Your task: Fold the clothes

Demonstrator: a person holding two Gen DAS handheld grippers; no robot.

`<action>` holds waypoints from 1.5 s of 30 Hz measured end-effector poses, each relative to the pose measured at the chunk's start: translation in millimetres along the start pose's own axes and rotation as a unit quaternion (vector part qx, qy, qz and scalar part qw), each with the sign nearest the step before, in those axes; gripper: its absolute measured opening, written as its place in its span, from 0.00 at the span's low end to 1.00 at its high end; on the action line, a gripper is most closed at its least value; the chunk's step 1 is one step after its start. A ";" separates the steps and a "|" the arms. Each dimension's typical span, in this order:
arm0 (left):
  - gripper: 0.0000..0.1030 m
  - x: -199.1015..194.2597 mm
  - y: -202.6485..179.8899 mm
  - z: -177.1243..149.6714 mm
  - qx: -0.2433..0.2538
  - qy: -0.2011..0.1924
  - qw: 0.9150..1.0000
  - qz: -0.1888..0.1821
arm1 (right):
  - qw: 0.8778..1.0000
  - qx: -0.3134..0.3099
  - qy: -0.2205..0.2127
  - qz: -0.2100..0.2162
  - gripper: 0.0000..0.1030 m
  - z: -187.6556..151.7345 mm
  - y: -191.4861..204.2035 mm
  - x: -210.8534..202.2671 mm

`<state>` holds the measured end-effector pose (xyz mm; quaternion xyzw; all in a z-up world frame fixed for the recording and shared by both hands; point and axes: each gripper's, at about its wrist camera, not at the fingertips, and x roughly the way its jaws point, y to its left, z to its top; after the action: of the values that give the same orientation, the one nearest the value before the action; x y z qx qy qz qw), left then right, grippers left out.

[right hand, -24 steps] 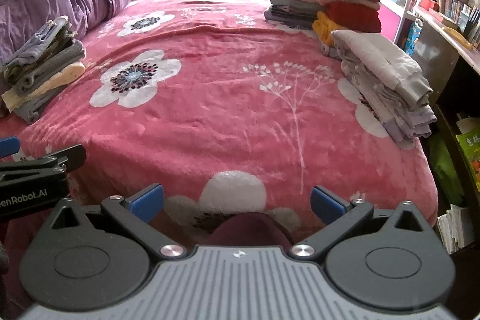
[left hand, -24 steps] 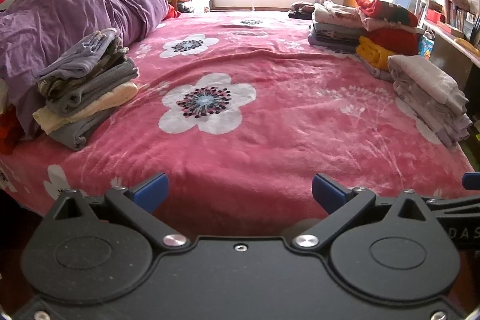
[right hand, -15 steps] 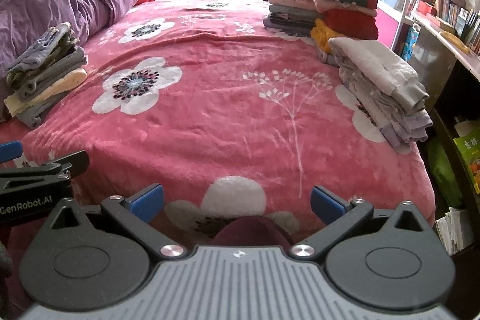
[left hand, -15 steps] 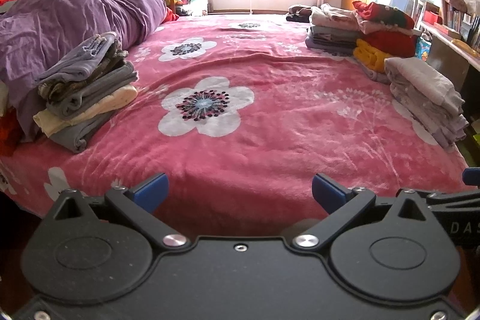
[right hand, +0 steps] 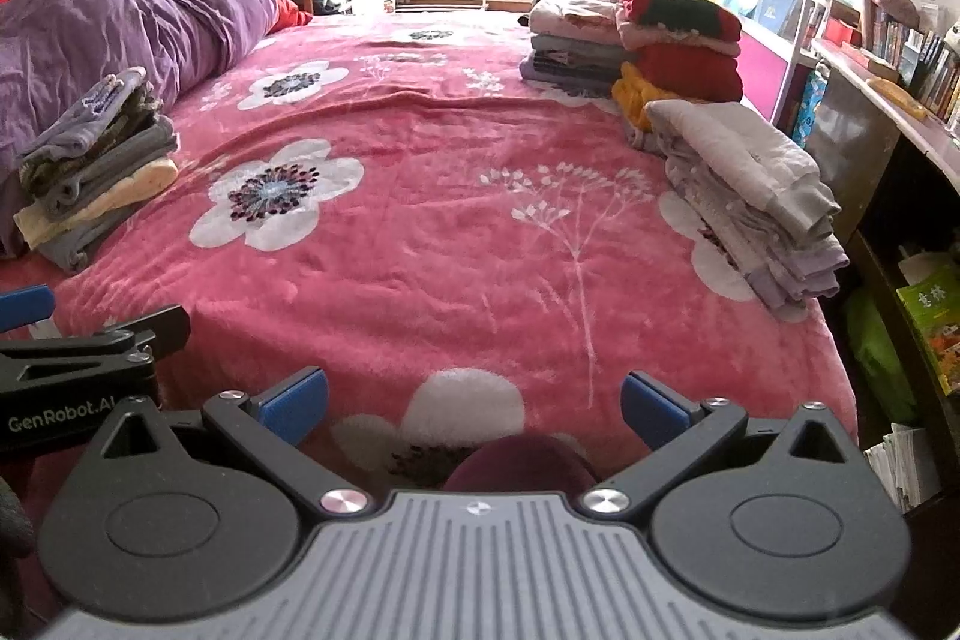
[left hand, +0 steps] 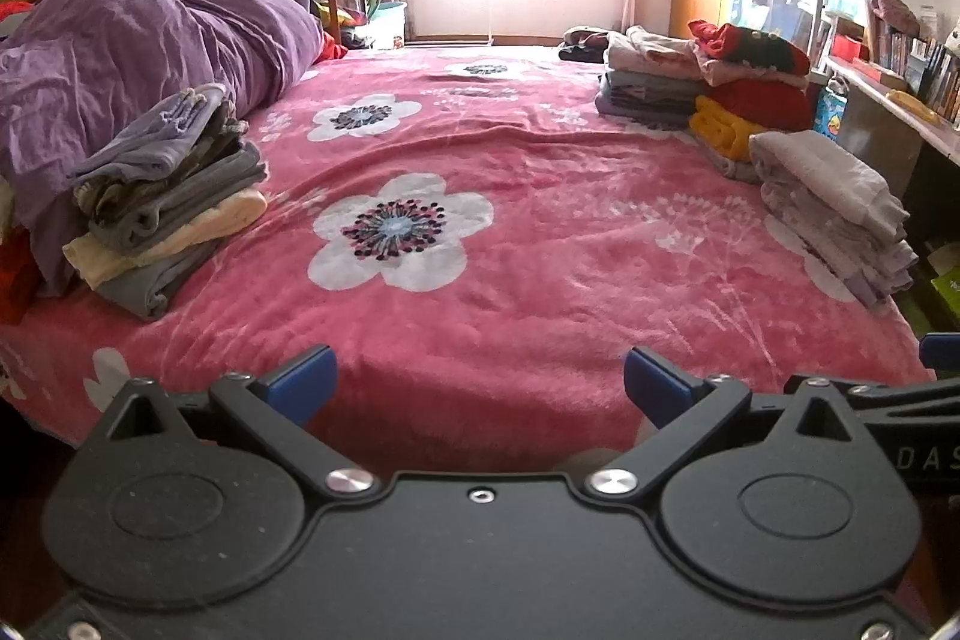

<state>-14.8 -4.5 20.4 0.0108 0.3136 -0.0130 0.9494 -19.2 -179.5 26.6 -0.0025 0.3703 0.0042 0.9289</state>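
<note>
Purple crumpled quilt (left hand: 150, 40) fills the far left of the bed; beside it stands a folded stack of grey, olive and cream garments (left hand: 162, 196). The pink fleece blanket with white flowers (left hand: 480, 196) lies bare across the middle. At right sit a far stack of grey and pink folded clothes (left hand: 648, 88), a red, green and yellow knitwear pile (left hand: 750, 82) and a near stack of pale lilac and beige garments (left hand: 834, 208). Left gripper (left hand: 480, 382) and right gripper (right hand: 474, 400) hover at the near edge, fingers spread, holding nothing. All visible clothes lie folded; this fits either a pause between garments or a finished job. Any further fold would do best on the bare middle.
</note>
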 end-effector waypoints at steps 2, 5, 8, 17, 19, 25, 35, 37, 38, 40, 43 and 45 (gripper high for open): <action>0.99 -1.7 -1.0 0.9 0.001 -0.001 1.000 -0.001 | 1.000 0.001 -0.003 -0.001 1.00 1.5 -1.1 -2.5; 0.99 -4.9 -2.5 3.1 0.003 -0.005 1.000 -0.001 | 1.000 0.002 -0.008 0.000 1.00 6.0 -1.8 -5.8; 0.99 -8.5 -3.8 4.6 0.004 -0.008 1.000 0.001 | 1.000 0.001 -0.015 0.001 1.00 4.4 -2.0 -10.9; 0.99 -16.8 -6.9 10.1 0.006 -0.018 1.000 0.008 | 1.000 0.004 -0.028 0.007 1.00 9.7 -4.4 -17.0; 0.99 -16.4 -7.5 11.6 0.007 -0.018 1.000 0.009 | 0.999 0.004 -0.030 0.009 1.00 8.1 -5.3 -18.1; 0.99 -11.0 -10.4 17.1 0.007 -0.017 1.000 0.014 | 0.999 0.005 -0.028 0.015 1.00 17.0 -7.2 -10.6; 0.99 17.4 -3.6 24.3 -0.002 0.000 1.000 0.017 | 0.999 0.001 -0.017 0.030 1.00 28.4 -7.4 21.0; 0.99 25.6 1.1 25.3 -0.009 0.004 1.000 0.018 | 0.999 -0.002 -0.016 0.035 1.00 32.9 -6.3 30.8; 0.99 29.7 2.3 25.7 -0.012 0.005 1.000 0.020 | 0.999 -0.002 -0.016 0.040 1.00 35.1 -6.0 35.9; 0.99 37.0 5.8 27.1 -0.016 0.008 1.000 0.023 | 0.998 0.003 -0.018 0.061 1.00 39.7 -6.5 47.0; 0.99 46.4 15.3 29.1 -0.031 0.008 0.999 0.028 | 0.996 0.010 -0.021 0.092 1.00 46.4 -7.2 63.6; 0.99 53.4 24.6 30.5 -0.047 0.008 0.998 0.029 | 0.993 0.015 -0.026 0.118 1.00 47.3 -9.0 70.4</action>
<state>47.0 18.2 13.4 -0.0244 0.3208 0.0290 0.9464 64.5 -187.7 12.5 0.0552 0.3437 0.1083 0.9312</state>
